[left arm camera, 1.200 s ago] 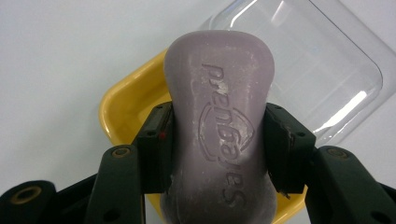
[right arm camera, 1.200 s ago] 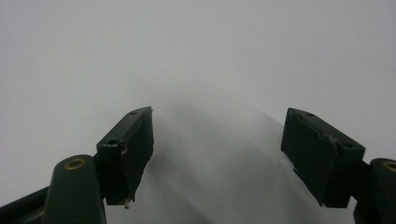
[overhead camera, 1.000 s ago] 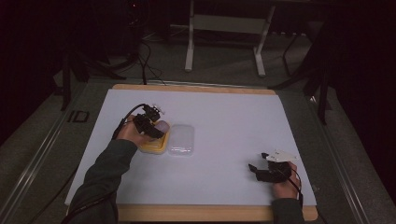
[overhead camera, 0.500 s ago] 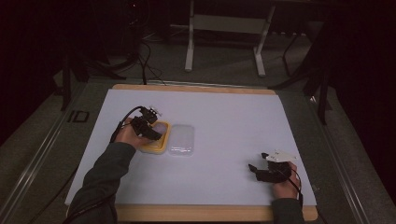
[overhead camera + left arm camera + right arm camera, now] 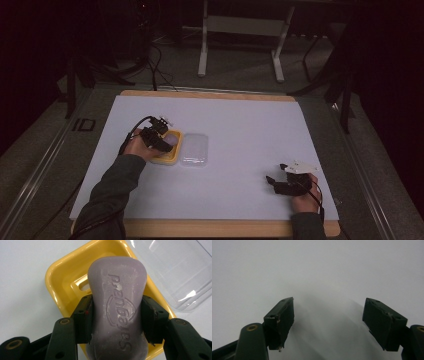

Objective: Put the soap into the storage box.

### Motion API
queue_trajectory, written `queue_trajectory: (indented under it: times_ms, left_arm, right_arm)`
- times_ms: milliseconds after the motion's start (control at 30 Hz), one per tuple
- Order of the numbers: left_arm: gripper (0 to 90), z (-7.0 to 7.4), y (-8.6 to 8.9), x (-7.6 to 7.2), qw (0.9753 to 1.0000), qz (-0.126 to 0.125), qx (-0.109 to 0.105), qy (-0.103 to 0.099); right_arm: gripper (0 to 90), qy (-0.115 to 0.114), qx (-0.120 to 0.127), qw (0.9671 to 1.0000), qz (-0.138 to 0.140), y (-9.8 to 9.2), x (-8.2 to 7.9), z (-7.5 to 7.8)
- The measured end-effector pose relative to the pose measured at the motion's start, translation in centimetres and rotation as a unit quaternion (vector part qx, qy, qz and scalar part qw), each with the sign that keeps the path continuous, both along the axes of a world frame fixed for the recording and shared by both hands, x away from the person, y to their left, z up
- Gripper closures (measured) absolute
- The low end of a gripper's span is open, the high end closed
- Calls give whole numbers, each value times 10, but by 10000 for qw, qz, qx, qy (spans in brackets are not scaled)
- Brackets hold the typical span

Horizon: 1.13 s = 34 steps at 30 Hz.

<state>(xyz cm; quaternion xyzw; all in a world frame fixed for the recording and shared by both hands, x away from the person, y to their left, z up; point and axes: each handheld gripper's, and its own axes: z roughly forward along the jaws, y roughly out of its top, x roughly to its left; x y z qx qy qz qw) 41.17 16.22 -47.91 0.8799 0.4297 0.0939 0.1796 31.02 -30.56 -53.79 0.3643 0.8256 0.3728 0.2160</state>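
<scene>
The left gripper [image 5: 116, 312] is clamping a pale lilac, rounded bar of soap [image 5: 117, 302] between its two black jaws, one pad pressing each long side of the bar. The soap is sitting over a glossy yellow rectangular plastic soap dish [image 5: 62, 277], whose slotted floor is showing just beyond the bar's far end; whether the bar is touching that floor cannot be told. Raised lettering is running along the soap's top face, seen upside down from the left gripper view, with an oval emblem pressed around its middle; the letters are partly worn and are not reading clearly as a word. Just beside the dish, a clear plastic lid [image 5: 175, 270] is lying flat on the white table sheet [image 5: 250, 125]. In the high view the dish [image 5: 167, 150] and lid [image 5: 194, 149] are sitting side by side left of centre, while the right gripper [image 5: 274, 181] is resting near the front right corner, well apart from them. Its jaws are standing wide apart over bare white surface, holding nothing.
</scene>
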Motion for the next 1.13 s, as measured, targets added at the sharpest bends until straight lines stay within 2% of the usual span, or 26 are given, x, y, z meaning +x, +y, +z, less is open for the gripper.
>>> queue_trajectory:
  times_ms: [400,567,700,933,1133]
  left_arm:
    - [492,-5,-1,0,10000,81,-15,-7]
    - [458,-5,2,1,9997,192,-111,-37]
    - [374,3,2,-2,9993,222,-110,-278]
    - [364,19,0,-11,9980,69,-191,-595]
    - [356,26,-7,-21,9963,-100,-321,-795]
  right_arm:
    - [250,6,-17,10000,4,0,0,0]
    - [251,7,-13,10000,1,0,0,0]
    - [247,10,-17,10000,9,0,0,0]
    - [247,2,-27,10000,0,1,0,0]
    - [247,2,-34,10000,11,1,0,0]
